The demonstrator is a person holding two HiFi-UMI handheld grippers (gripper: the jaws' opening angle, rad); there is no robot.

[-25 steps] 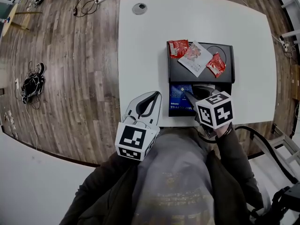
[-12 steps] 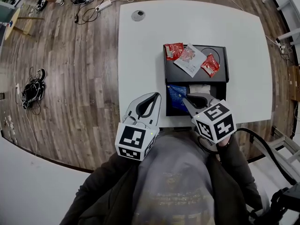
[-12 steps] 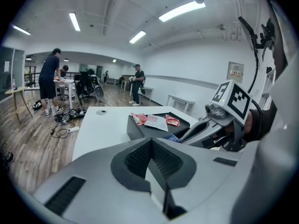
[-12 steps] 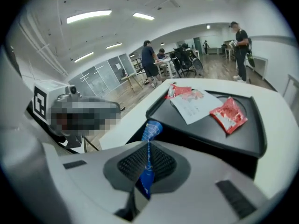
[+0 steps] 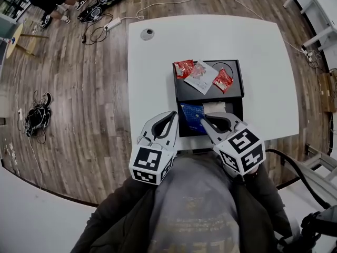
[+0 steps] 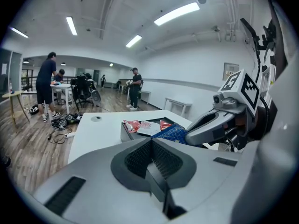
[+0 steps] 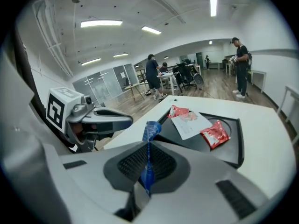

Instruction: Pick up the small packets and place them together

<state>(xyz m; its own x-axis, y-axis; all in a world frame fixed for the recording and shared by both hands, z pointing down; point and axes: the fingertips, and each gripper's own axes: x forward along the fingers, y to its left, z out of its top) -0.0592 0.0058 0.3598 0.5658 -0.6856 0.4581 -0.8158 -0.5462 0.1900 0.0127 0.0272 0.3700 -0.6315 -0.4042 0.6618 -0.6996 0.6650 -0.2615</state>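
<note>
The small blue foil packet (image 5: 191, 115), glossy and crossed with fine pale lines, hangs crumpled over the near end of the shallow black plastic tray (image 5: 235, 98) that sits on the white table (image 5: 158, 57). The right gripper (image 5: 203, 122) has its two jaws pressed together on this packet; in the right gripper view the packet stands edge-on between the ridged dark pads, a thin blue strip whose top curls over just above the jaw tips. At the far end of the tray lie the other packets: one small red crinkled packet (image 5: 183, 68) at the far left corner, a second small red packet (image 5: 222, 80) toward the right, and between them a flat white packet with pink print (image 5: 200, 77), whose left corner touches or just overlaps the first red one. The left gripper (image 5: 170, 116) is just beside the tray's near left corner, its jaws closed against each other with nothing between them, well clear of every packet.
</note>
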